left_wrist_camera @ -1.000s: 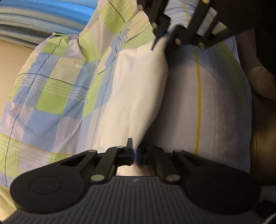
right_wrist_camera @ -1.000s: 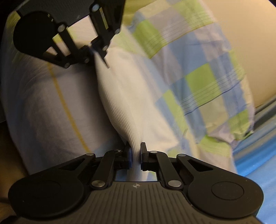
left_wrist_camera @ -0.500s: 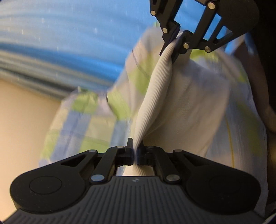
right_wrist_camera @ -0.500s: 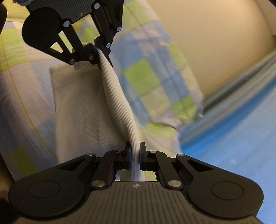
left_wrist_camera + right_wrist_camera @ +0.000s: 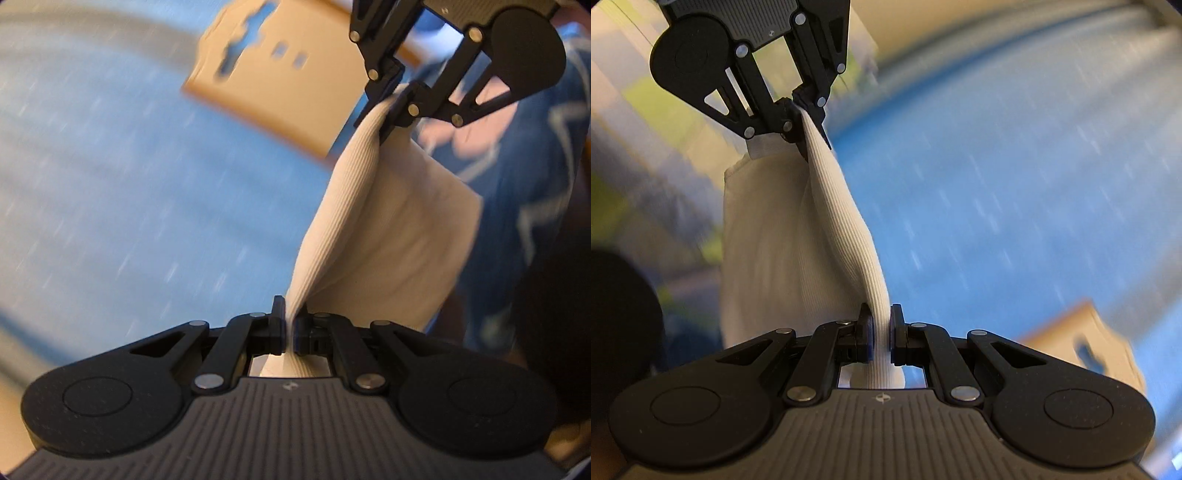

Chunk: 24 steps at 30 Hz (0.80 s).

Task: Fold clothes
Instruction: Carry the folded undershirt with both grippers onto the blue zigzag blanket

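1. The white ribbed cloth (image 5: 343,221) hangs in the air, stretched between the two grippers, with a doubled panel drooping below the taut top edge. It rests on nothing; the blue surface (image 5: 129,184) lies behind and below it.
2. The left gripper (image 5: 290,328) has its jaws closed tight on one end of that top edge, and a bunch of cloth pokes back behind them.
3. The right gripper (image 5: 882,328) has its jaws pinched on the other end, with only the thickness of the cloth between them. Each gripper also shows in the other's view, at the far end of the cloth.
4. Holding both ends apart likely keeps the edge straight, so the hanging part falls evenly and can be laid down or doubled over cleanly.
5. A tan cardboard box (image 5: 273,77) with cut-out holes sits on the blue surface beyond the cloth; it could crowd the spot if the cloth is laid there.
6. A checked blue, green and white fabric (image 5: 639,122) lies blurred behind the cloth in the right view.
7. A blue patterned fabric (image 5: 517,177) shows at the right of the left view; whether it is clothing or bedding I cannot tell.
8. Both views are smeared by motion, so the far details stay unclear.
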Each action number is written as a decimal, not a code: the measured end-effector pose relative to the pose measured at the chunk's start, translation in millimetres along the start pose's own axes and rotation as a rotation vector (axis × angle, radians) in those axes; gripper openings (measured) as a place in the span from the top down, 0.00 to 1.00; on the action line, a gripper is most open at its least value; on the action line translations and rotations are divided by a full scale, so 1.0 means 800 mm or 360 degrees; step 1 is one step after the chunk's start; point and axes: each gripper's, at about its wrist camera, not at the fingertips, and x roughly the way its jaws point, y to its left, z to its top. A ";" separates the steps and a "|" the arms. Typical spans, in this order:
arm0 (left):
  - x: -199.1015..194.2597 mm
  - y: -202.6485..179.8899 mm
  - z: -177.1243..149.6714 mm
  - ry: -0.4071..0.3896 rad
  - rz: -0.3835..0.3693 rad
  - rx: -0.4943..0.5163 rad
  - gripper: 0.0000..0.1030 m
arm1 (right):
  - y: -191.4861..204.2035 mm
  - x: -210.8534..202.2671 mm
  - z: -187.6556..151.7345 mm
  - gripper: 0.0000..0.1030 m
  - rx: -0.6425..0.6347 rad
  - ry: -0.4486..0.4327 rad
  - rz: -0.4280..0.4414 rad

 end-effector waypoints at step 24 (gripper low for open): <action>0.200 -0.197 0.136 -0.0139 -0.0721 0.0270 0.95 | 0.061 0.029 -0.245 0.94 0.0127 0.0714 0.0159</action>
